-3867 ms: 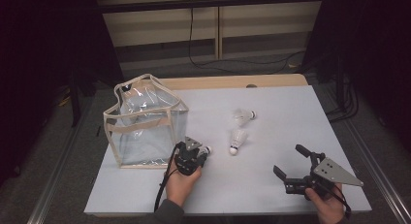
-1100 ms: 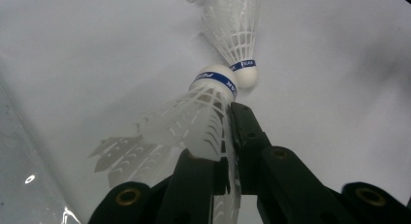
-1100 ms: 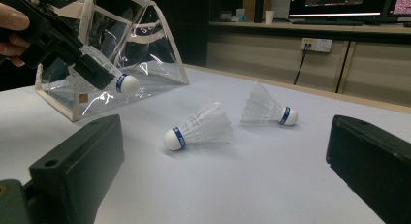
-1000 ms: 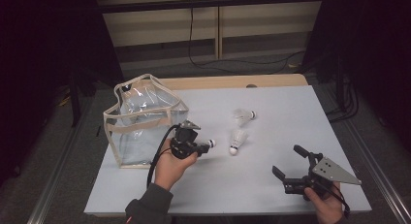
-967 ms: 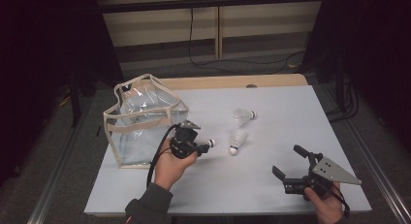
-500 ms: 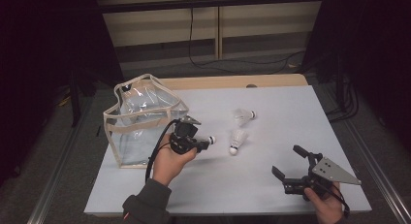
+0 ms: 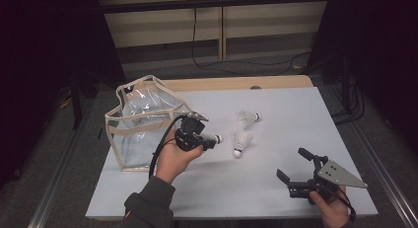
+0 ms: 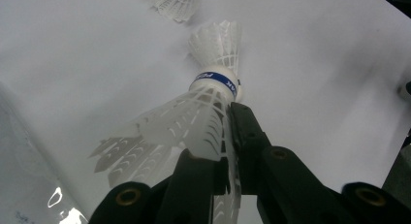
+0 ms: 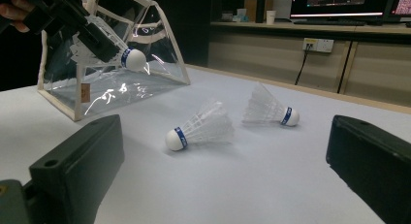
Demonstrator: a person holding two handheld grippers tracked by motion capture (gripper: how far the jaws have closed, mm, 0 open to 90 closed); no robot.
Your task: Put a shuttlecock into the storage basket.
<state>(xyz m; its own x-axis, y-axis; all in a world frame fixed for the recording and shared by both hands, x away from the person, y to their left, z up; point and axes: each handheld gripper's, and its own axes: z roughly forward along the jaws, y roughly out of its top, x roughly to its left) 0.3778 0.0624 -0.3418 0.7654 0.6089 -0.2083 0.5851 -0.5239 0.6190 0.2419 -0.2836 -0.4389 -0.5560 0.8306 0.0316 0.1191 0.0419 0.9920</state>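
White shuttlecock with a blue-banded cork, held by its feathers, tilted above the table

From above your side, you look forward and down over the whole table. Your left gripper's camera sits close, facing down at the tabletop; your right gripper's looks low and level. All three share the two lying shuttlecocks.

shuttlecock skirt (lower end) behind claw

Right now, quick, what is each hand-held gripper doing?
Left hand-held gripper: closed on a shuttlecock, by its feather skirt.
Right hand-held gripper: open, holding nothing.
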